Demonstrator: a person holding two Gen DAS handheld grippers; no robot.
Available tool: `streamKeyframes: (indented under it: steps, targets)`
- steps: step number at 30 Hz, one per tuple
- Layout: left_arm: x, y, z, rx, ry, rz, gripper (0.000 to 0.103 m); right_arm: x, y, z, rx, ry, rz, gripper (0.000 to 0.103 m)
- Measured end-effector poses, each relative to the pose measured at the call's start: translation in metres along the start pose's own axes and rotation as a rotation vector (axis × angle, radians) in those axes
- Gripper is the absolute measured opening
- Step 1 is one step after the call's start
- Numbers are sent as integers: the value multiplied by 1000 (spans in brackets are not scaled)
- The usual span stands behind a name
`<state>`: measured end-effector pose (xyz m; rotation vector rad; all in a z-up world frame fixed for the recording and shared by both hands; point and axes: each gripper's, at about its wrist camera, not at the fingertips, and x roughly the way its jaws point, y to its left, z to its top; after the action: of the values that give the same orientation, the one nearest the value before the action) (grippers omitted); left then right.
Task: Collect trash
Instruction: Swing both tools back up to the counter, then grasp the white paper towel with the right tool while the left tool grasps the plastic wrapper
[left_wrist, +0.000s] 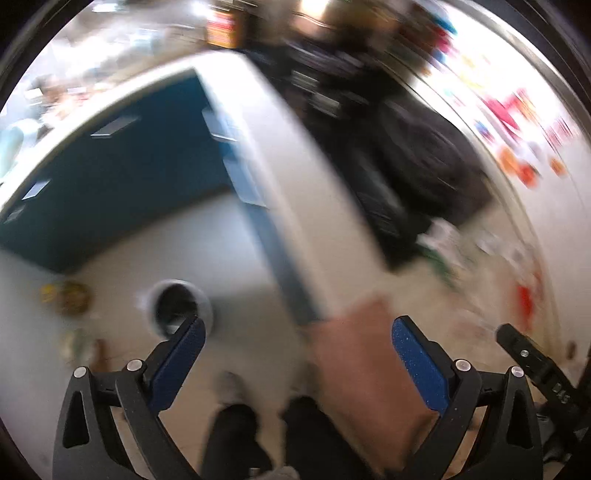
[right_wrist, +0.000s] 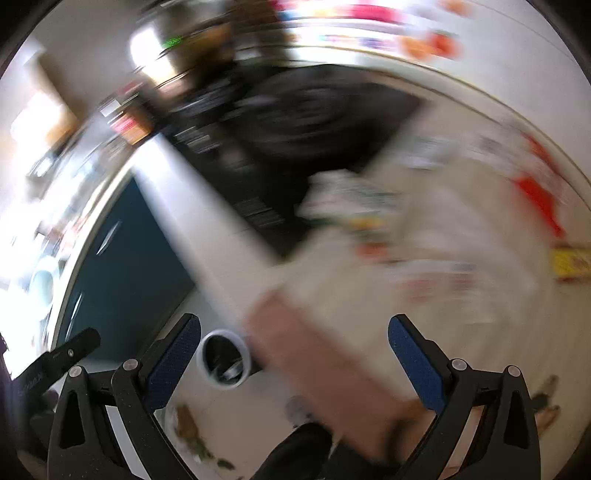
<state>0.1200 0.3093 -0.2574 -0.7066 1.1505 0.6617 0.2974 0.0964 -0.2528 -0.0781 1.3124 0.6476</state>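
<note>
no legible text, colourful wall stickers (left_wrist: 517, 110) too blurred to read

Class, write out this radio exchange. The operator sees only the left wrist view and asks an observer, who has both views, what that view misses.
Operator: I only see the side of the right gripper. Are its jaws open or shut?
Observer: The right gripper has its jaws wide open.
Operator: Is there any trash further right that I can't see?
Observer: Yes, a yellow packet lies on the floor at the far right edge of the right wrist view. It is too blurred to read.
</note>
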Motion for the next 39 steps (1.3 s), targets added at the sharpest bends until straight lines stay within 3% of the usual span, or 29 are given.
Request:
streamKeyframes:
  steps: [4,7,8,11,12,13,15,16,21,24,25,32,35,39]
  targets:
    - [70,-95,-1,75,158,-141,102,9,-109,20,144,-6,-94,101]
    - [107,-145,-4,108,226,-174,99,26,-159,28,173,16,-130,80]
    - [119,-157,-5,116,245,-181,96,32,-173,31,172,24,-143,78]
    - [152,-190,-6,138,290,-160,69,49,-198,39,147,45,-164,78]
    - [156,-196,-9,143,294,-148,49,53,-204,41,143,52,-165,78]
    - [160,-200,-9,150,295,-139,22,59,-209,44,134,64,-163,78]
    - [166,-206,-10,173,292,-103,11,71,-216,46,118,79,-174,78]
    - [164,-206,-10,182,282,-95,0,77,-216,47,110,87,-172,78]
    - [143,-192,-13,243,209,-13,0,106,-212,48,66,129,-215,76]
    - [126,-175,-14,254,176,15,0,107,-198,43,-17,96,-311,35]
    - [119,-168,-14,255,165,21,0,104,-199,42,-11,82,-283,4]
    - [61,-113,-8,232,60,38,0,60,-195,35,73,22,-189,4]
    - [35,-80,-5,195,14,49,0,31,-169,29,60,-18,-130,4]
    - [11,-18,0,117,-35,78,0,12,-100,18,2,-35,-33,4]
